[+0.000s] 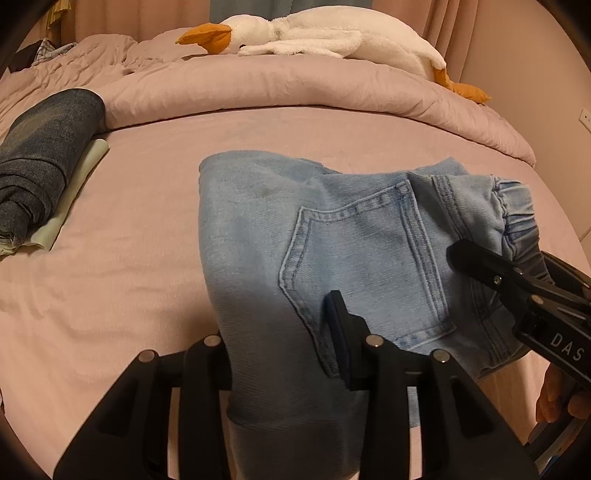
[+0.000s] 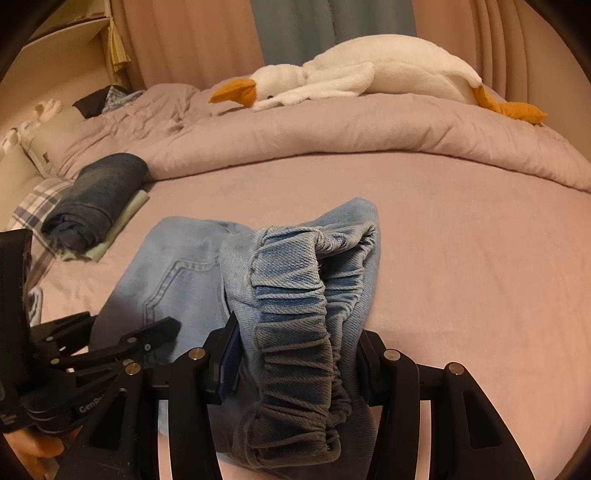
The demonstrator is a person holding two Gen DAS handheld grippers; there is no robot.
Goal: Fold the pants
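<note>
Light blue jeans (image 1: 332, 236) lie partly folded on the pink bed sheet (image 1: 129, 258), back pocket up. My left gripper (image 1: 280, 354) is shut on the near fold of the jeans, denim bunched between its fingers. My right gripper (image 2: 295, 369) is shut on the elastic waistband (image 2: 295, 295) and lifts it slightly off the bed. The right gripper also shows in the left wrist view (image 1: 517, 288) at the right, at the waistband. The left gripper shows in the right wrist view (image 2: 110, 354) at the lower left.
A folded dark denim garment (image 1: 44, 166) lies on a pale green cloth at the left. A rolled pink duvet (image 1: 295, 88) runs across the back, with a white goose plush (image 1: 332, 33) on it. Pillows (image 2: 33, 155) lie at far left.
</note>
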